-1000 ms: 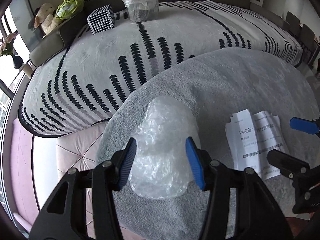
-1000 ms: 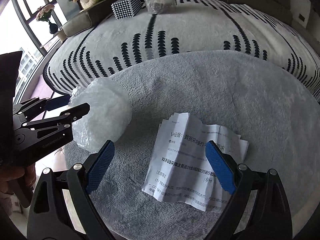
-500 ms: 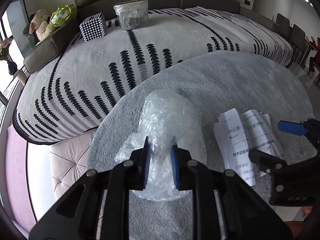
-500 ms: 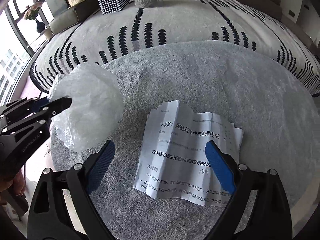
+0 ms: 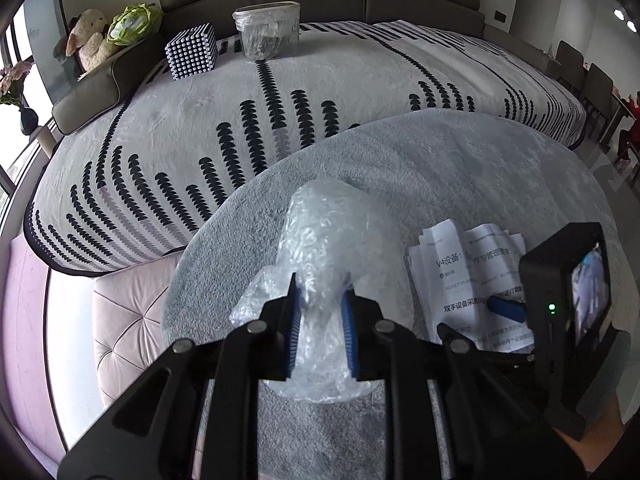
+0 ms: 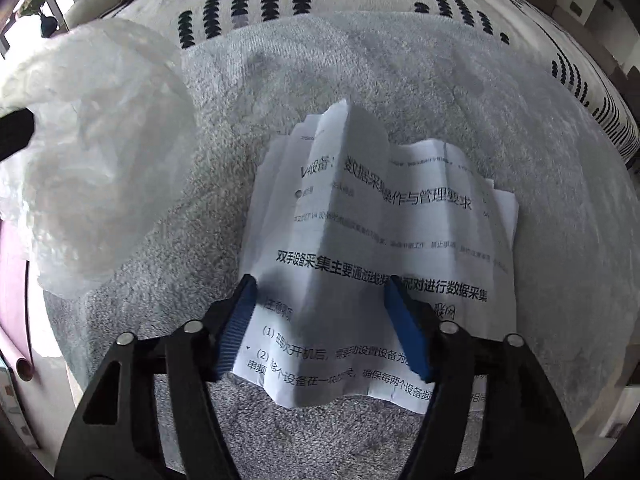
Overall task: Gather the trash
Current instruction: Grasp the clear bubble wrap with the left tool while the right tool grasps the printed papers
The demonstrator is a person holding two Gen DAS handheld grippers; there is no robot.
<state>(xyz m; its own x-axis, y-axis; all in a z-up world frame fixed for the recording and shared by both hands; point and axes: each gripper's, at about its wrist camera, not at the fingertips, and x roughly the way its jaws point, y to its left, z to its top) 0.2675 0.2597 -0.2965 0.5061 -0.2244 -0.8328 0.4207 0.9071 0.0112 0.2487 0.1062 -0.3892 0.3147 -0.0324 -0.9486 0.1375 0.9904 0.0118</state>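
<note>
Bubble wrap (image 5: 324, 256) stays pinched in left hand-held gripper (image 5: 320, 312); right hand-held gripper (image 6: 320, 320) (lower now) closing astride paper (image 6: 380, 248).

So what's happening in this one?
A person is clearing trash off a grey rug with two handheld grippers. The left gripper is shut on a wad of bubble wrap. The right gripper straddles a crumpled printed sheet, its jaws closing around the raised fold; the pads do not yet clearly press it.
</note>
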